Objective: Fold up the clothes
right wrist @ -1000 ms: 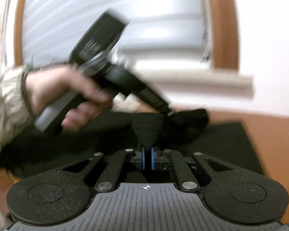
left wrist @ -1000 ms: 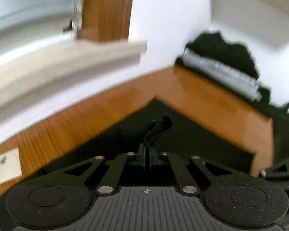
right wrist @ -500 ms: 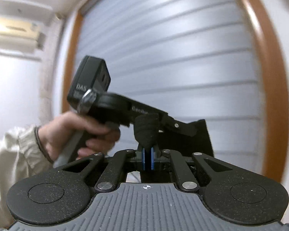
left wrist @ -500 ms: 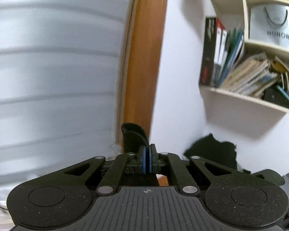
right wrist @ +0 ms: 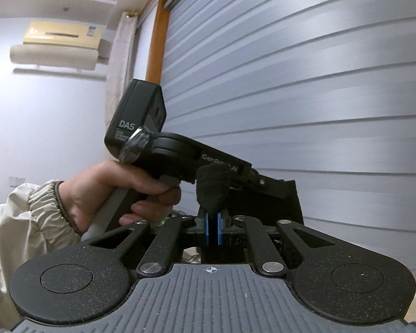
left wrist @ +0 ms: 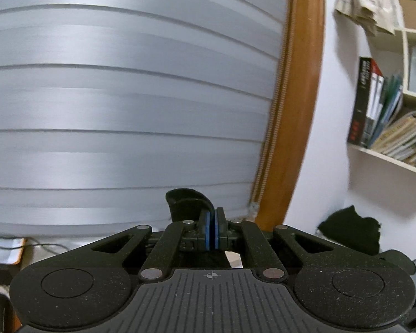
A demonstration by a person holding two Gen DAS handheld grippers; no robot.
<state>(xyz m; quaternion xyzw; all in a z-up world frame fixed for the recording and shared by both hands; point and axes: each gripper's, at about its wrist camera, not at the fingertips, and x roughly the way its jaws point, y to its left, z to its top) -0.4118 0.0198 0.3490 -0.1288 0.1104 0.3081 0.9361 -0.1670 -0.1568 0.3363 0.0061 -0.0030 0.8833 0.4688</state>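
Two claws raised, each clamped on black cloth

Both claws are lifted high in front of the grey blind [left wrist: 124,97]. The left claw [left wrist: 213,231] is pressed together on a fold of the black garment [left wrist: 187,202]. The right claw [right wrist: 213,229] pinches another bunch of it [right wrist: 212,191]. The left hand [right wrist: 119,191] grips its handle.

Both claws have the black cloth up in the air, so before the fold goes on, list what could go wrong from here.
1. The left claw pinches only a small tab of the black garment; a tug could pull it free.
2. The right claw also holds just a bunched tip, so the garment may hang twisted and fold unevenly.
3. Both cameras face the window blind; the table is out of view, so lowering may land off target.
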